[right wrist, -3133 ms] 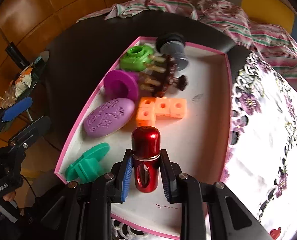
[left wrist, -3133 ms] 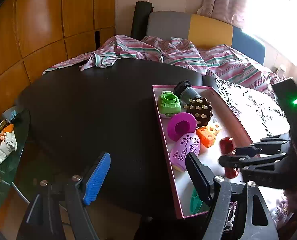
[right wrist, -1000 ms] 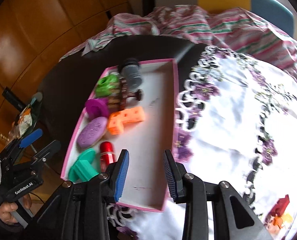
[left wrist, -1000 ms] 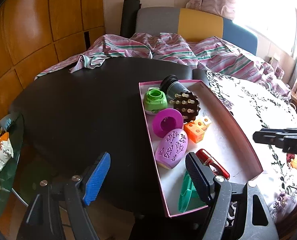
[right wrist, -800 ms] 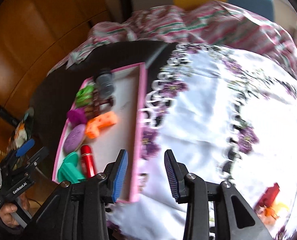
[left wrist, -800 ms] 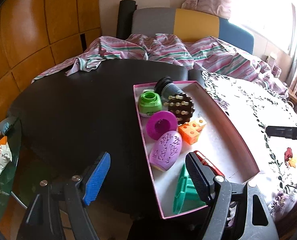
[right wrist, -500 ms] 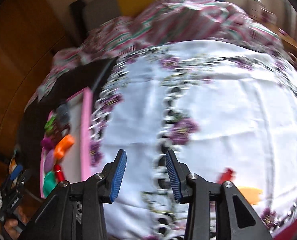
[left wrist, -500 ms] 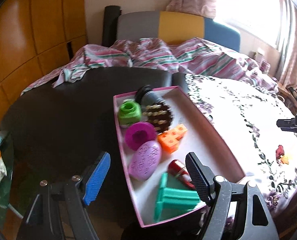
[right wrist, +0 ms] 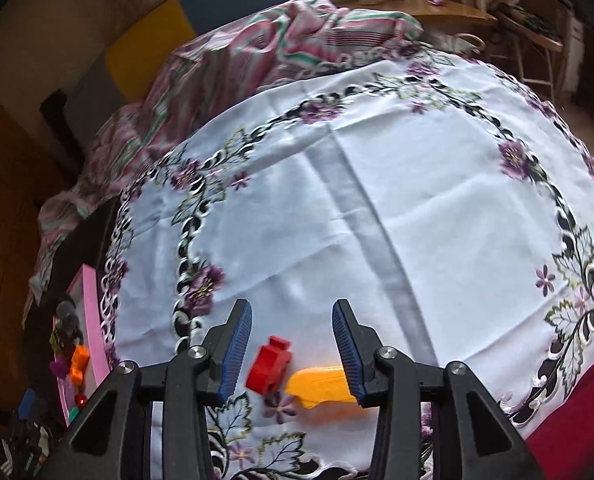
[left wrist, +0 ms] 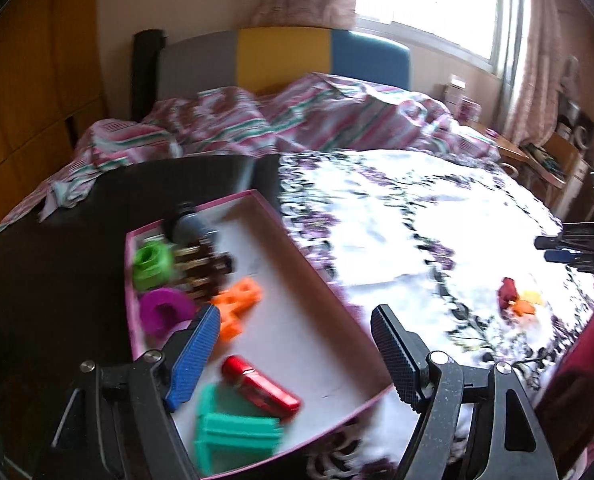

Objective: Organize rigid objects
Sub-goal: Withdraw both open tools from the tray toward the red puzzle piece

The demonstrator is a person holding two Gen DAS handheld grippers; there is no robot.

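Jaws apart and empty, just opened further, the right gripper [right wrist: 293, 344] hovers over a red piece [right wrist: 268, 364] and yellow piece [right wrist: 321, 388] at lower centre; the left gripper [left wrist: 297, 344] gapes empty above the nearly filled pink tray [left wrist: 317, 276].

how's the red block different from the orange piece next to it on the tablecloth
The red block is angular with a notched top; the orange piece is rounded and elongated. The red block sits nearer the right gripper's left pad, the orange piece against its right pad. Both lie loose on the floral tablecloth, outside the pink tray.
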